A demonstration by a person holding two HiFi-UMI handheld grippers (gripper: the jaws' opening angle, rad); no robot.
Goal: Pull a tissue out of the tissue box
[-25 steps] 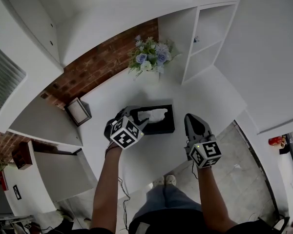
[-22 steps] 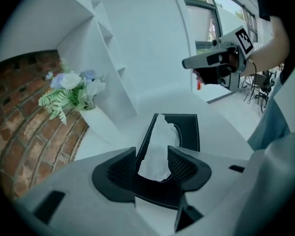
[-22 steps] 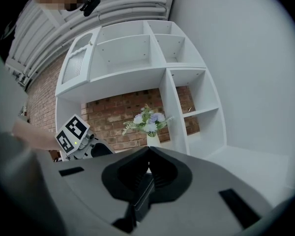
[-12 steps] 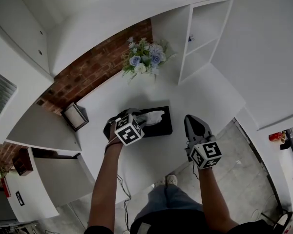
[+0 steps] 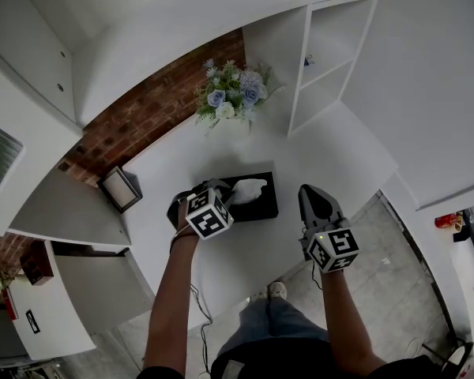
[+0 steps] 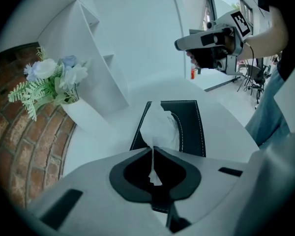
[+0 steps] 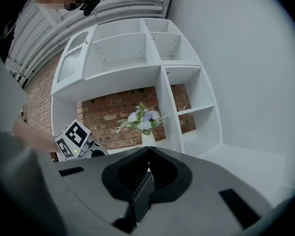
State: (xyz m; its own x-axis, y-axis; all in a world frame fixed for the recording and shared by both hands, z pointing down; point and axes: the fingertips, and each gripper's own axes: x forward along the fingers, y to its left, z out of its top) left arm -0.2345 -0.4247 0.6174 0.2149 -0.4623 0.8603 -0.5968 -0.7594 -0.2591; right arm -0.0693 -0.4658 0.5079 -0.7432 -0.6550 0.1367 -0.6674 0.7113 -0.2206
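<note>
One box (image 6: 192, 119), one tissue (image 6: 160, 127), two tools: the left tool (image 6: 152, 150) just pinched shut on the tissue; the right tool (image 7: 147, 150) is closed, empty.

1. I see bare table (image 5: 249, 239) in front of the tissue box (image 5: 261, 208) and to its right; a gripper can pass there.
2. Behind the box, well apart, the vase of flowers (image 5: 229, 97) stands beside the shelf unit (image 5: 320, 69).
3. At the left, a picture frame (image 5: 119, 188) stands near the brick wall (image 5: 142, 117).
4. My right gripper (image 5: 306, 192) hangs right of the box, not touching it.
</note>
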